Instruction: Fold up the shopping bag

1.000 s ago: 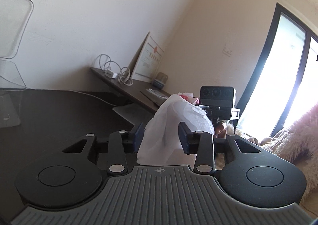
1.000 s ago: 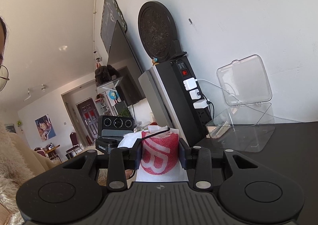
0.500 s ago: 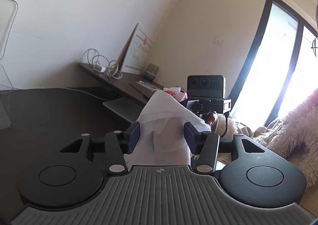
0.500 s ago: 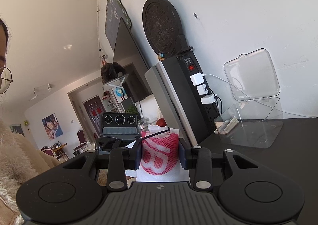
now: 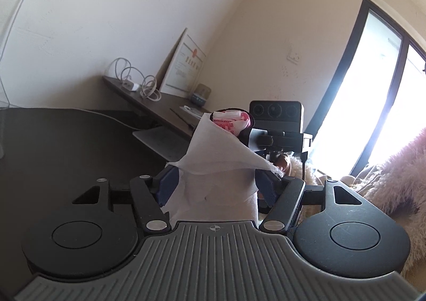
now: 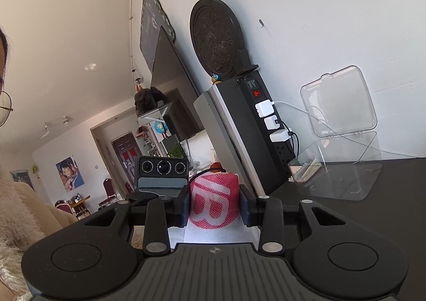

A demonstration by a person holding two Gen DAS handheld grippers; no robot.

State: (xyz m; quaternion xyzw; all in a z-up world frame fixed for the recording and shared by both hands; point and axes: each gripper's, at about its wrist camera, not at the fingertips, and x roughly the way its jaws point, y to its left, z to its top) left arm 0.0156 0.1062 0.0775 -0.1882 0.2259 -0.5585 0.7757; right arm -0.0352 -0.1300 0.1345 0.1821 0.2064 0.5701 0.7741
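Both tongs meet at the rolled white-and-red fabric shopping bag (image 6: 213, 205): my right gripper (image 6: 214, 207) pinches it, my left gripper (image 5: 214, 189) has just been spreading around it; the right should grip firmly.

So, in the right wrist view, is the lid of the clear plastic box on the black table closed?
No, the lid of the clear plastic box stands open, raised upright against the white wall.

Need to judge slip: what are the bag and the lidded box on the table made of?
Bag: looks like non-woven fabric, matte, red with white print; dimpled weave and a fuzzy edge. Box: clear hard plastic, glossy; see-through walls with an open hinged lid.
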